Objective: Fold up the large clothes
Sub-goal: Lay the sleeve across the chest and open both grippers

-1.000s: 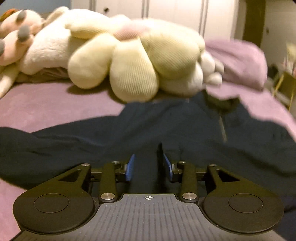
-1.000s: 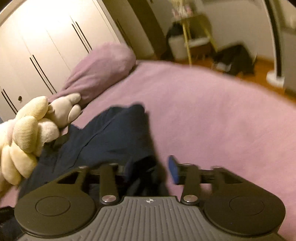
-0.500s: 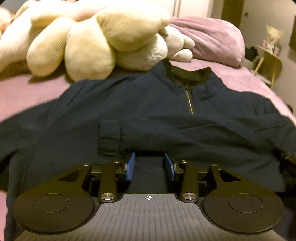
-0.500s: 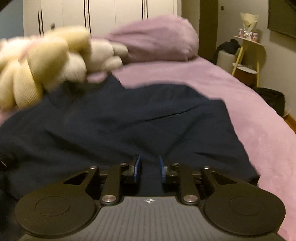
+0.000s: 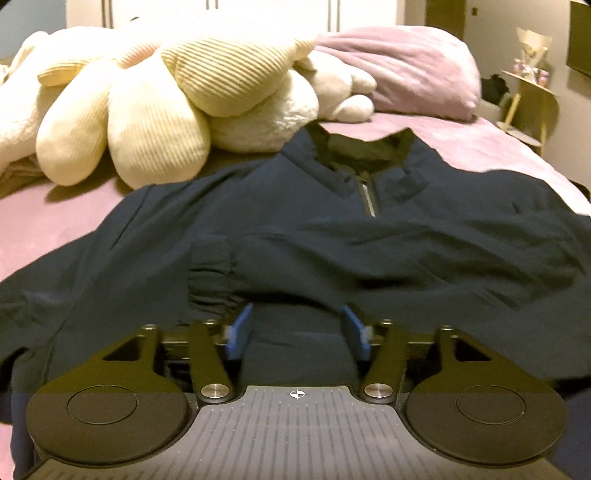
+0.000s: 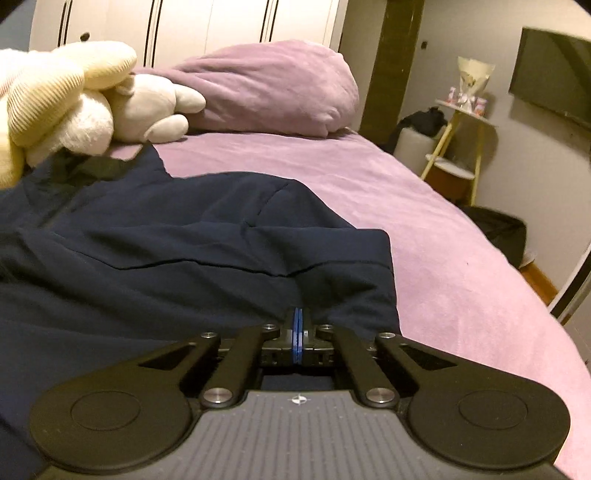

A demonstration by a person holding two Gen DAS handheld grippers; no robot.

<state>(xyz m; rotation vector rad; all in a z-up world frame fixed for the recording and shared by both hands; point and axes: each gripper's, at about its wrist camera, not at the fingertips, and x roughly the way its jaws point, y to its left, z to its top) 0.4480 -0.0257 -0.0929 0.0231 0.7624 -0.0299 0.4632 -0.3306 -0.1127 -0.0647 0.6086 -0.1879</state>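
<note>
Left gripper [image 5: 297, 334]: blue fingers [image 5: 240, 332] parted, jaws just widened, jacket cloth lying between the pads unpinched. Right gripper [image 6: 298, 325]: fingers clenched together, jaws just closed, pinching a fold at the jacket's near edge. Navy jacket [image 5: 332, 251]: spread front-up on the bed [image 6: 424, 229], one elastic cuff [image 5: 210, 273] laid across its chest, zip [image 5: 369, 199] and collar farther off. Cream plush toys [image 5: 166, 110]: beyond the collar. Purple pillow [image 6: 266, 88]: at the head, before white wardrobe doors [image 6: 184, 26].
</note>
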